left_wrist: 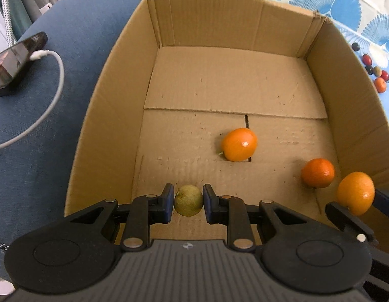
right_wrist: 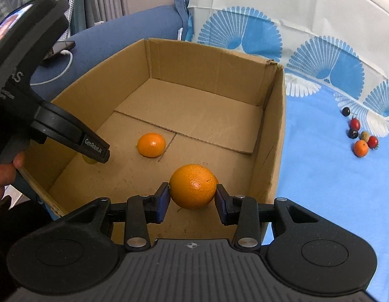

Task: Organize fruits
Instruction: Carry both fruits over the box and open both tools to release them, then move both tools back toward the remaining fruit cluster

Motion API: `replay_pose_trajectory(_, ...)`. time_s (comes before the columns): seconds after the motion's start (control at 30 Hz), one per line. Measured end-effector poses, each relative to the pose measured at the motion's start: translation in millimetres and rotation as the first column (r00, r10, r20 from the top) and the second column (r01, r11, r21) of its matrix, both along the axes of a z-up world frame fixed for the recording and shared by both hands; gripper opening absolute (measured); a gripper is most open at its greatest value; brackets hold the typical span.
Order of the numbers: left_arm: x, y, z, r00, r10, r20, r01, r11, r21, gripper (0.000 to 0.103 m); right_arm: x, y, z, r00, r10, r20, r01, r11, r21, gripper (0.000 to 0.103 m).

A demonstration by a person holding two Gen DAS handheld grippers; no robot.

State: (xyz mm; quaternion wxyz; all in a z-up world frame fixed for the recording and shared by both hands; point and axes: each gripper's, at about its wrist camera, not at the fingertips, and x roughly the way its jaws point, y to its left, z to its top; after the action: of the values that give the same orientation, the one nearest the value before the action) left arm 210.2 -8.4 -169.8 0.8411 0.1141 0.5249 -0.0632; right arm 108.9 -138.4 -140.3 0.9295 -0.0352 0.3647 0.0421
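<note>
An open cardboard box holds two loose oranges, one mid-floor and one near the right wall. My left gripper is shut on a small yellow-green lime, low over the box's near floor. My right gripper is shut on a large orange and holds it above the box's near right part; that orange also shows in the left wrist view. In the right wrist view the box holds one visible loose orange; the left gripper's body hides most of the lime.
Several small fruits, red, dark and orange, lie on the blue patterned cloth right of the box, also in the left wrist view. A phone with a white cable lies on the blue surface left of the box.
</note>
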Motion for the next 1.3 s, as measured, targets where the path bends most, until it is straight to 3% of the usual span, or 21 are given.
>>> replay_pose_trajectory(0.27,3,-2,-8,1.0,-0.022,-0.008,0.022,1.0,0.007,0.028,2,3,-3,0.999,0.029,0.014,-0.029,0.999,-0.025,0.041)
replay_pose_trajectory(0.3,2,-3,-7,0.999,-0.039,0.0,0.039,0.999,0.002,0.036,2,3,-3,0.999,0.037,0.015,-0.037,0.999,-0.033,0.041)
replay_pose_trajectory(0.33,1,-4,-5,0.998,-0.055,0.011,0.055,0.998,0.0,0.047,2,3,-3,0.998,0.055,0.018,-0.054,0.998,-0.04,0.049)
replay_pose_trajectory(0.37,-2,-5,-1,0.997,-0.073,0.03,0.073,0.997,0.003,0.08,2,4,-3,0.997,0.072,0.023,-0.071,0.996,-0.046,0.062)
replay_pose_trajectory(0.4,-6,-6,3,0.995,-0.089,0.053,0.088,0.996,0.006,0.098,1,4,-2,0.996,0.088,0.027,-0.087,0.995,-0.05,0.069)
replay_pose_trajectory(0.43,-11,-7,8,0.991,-0.112,0.073,0.112,0.994,-0.002,0.103,0,4,1,0.994,0.102,0.03,-0.1,0.994,-0.047,0.076)
replay_pose_trajectory(0.47,-17,-8,13,0.987,-0.123,0.1,0.123,0.992,0.008,0.103,-2,4,4,0.993,0.111,0.029,-0.11,0.993,-0.046,0.084)
replay_pose_trajectory(0.57,-32,-9,24,0.979,-0.156,0.13,0.153,0.988,0.037,0.103,-11,2,19,0.993,0.117,0.034,-0.115,0.993,-0.035,0.088)
replay_pose_trajectory(0.8,-77,9,59,0.988,-0.02,0.154,0.026,0.999,-0.038,0.103,-67,-3,52,0.995,0.012,0.097,-0.016,0.999,0.04,0.09)
replay_pose_trajectory(0.97,-120,19,88,0.972,0.049,0.229,-0.042,0.998,-0.036,0.103,-111,-1,73,0.986,-0.043,0.159,0.033,0.997,0.066,0.092)
replay_pose_trajectory(1.3,-180,21,114,0.955,0.009,0.298,0.008,0.999,-0.053,0.103,-167,8,100,0.964,-0.07,0.258,0.055,0.996,0.065,0.094)
